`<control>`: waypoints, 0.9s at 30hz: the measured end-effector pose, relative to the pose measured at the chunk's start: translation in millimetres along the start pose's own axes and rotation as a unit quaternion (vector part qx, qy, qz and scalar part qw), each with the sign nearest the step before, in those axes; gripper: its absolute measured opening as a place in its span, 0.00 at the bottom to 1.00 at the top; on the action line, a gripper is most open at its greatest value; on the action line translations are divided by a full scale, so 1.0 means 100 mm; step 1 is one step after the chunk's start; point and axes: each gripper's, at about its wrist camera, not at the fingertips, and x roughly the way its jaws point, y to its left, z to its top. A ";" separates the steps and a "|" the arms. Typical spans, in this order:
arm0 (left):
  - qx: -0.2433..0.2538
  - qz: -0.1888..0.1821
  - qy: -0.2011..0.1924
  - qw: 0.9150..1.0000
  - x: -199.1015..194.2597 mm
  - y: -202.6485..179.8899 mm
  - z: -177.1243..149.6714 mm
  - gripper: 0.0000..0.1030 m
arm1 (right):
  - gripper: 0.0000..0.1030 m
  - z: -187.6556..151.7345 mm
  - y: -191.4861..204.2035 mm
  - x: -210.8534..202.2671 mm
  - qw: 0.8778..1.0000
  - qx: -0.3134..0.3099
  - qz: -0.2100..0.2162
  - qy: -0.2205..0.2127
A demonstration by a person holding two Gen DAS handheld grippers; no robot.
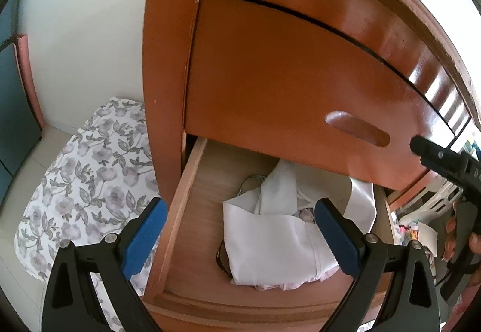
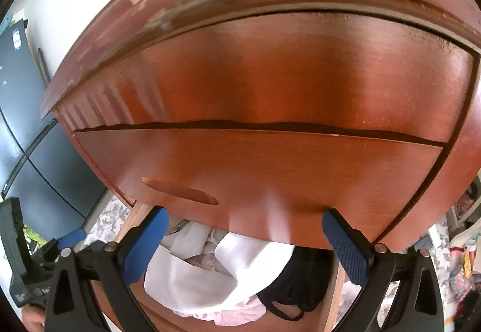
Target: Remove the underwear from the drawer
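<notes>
Lying between hand-held gripper [image 1: 240,236] fingers: underwear [image 1: 270,242]

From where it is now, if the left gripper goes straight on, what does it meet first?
Most likely the white cloth lying in the open drawer. The left gripper, jaws open, points down at it with nothing in between, though depth is hard to judge.

You can read no text here: the sticker [image 2: 16,37] on the dark cabinet [image 2: 33,127] and the markings on the other tool's body [image 1: 472,172] are too blurred.
</notes>
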 end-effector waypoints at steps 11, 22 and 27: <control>0.054 -0.031 0.033 0.998 0.02 -0.31 -0.05 0.96 | 1.00 -0.09 -0.03 0.01 1.000 0.008 -0.003 0.004; 0.135 -0.067 0.094 0.984 0.30 -0.97 -0.28 0.96 | 1.00 -0.56 -0.21 -0.22 0.996 0.004 -0.044 0.074; 0.170 -0.054 0.115 0.977 0.49 -1.17 -0.37 0.96 | 1.00 -0.70 -0.40 -0.35 0.996 0.025 -0.050 0.073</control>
